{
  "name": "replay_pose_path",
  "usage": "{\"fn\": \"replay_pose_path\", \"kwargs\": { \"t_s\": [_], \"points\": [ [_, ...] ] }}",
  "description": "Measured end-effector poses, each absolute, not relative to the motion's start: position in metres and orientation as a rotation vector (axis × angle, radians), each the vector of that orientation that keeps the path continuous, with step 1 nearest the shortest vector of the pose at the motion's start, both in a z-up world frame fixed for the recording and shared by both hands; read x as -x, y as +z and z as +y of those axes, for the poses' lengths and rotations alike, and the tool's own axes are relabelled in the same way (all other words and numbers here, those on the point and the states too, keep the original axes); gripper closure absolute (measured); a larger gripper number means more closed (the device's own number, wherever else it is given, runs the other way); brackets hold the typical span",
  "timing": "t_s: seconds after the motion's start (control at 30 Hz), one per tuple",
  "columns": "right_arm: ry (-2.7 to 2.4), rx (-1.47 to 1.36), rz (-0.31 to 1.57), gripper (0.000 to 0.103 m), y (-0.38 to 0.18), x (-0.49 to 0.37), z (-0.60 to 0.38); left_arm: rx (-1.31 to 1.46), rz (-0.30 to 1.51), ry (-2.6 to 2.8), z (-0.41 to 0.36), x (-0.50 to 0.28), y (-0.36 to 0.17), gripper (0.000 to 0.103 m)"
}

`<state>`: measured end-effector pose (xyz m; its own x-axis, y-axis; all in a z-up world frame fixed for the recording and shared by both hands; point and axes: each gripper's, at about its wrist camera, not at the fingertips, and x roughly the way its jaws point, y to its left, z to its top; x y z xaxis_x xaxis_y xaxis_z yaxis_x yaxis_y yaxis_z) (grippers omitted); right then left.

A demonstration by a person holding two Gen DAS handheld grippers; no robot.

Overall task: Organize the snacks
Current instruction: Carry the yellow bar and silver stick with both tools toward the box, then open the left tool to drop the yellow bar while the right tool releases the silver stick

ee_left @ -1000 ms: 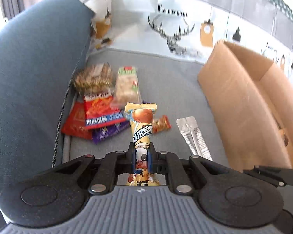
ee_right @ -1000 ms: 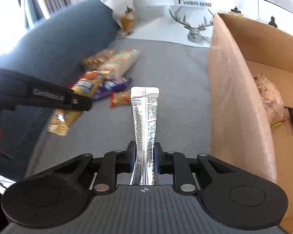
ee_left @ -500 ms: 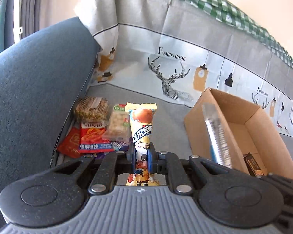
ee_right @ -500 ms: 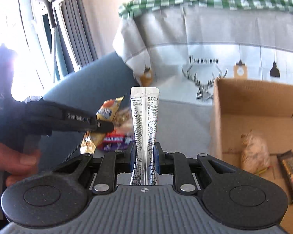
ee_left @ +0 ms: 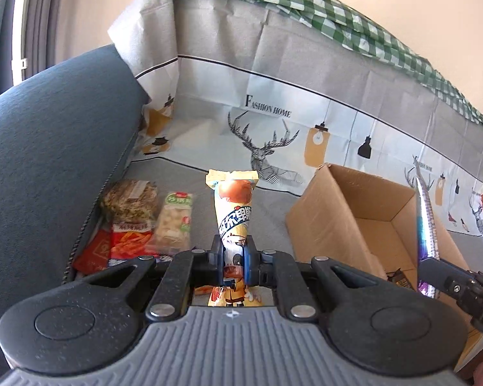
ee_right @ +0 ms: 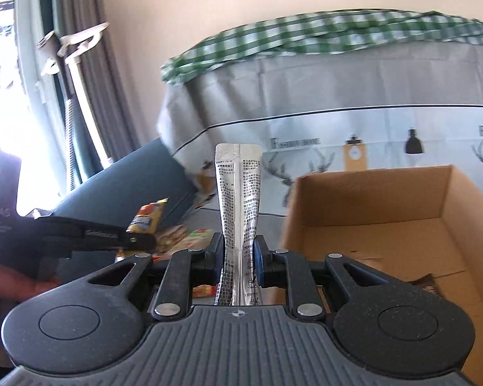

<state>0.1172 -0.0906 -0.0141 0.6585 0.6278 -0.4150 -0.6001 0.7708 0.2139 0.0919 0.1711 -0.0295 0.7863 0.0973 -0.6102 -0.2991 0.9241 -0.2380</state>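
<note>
Bright daylight blows out the window (ee_right: 3,103) at the left edge. The checked cloth (ee_right: 306,41) is motion-blurred. Fisheye curvature bends the frame edges.

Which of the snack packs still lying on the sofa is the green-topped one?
The pale pack with the green top, lying between the brown round-looking pack and the yellow snack held in the left claw; its neighbours show red or brown.

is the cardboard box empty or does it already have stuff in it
Not empty. The cardboard box is open-topped, and a dark wrapped snack lies on its floor by the near wall; the rest of the floor is partly hidden.
</note>
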Motion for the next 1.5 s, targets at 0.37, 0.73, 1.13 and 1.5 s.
{"fn": "replay_pose_path", "kwargs": {
  "t_s": [0.37,0.73,1.13,1.5],
  "points": [
    [0.509,-0.119,0.472,0.082,-0.014,-0.139,-0.155,0.336,0.546,0.149,0.135,-0.116,-0.023,0.091],
    [0.391,-0.138,0.482,0.083,-0.025,-0.153,-0.196,0.329,0.514,0.049,0.088,-0.138,-0.024,0.091],
    [0.359,-0.142,0.486,0.082,-0.031,-0.158,-0.208,0.323,0.495,0.016,0.068,-0.146,-0.027,0.091],
    [0.324,-0.144,0.477,0.082,-0.03,-0.156,-0.206,0.303,0.398,-0.103,0.048,-0.137,-0.016,0.091]
  ]
}}
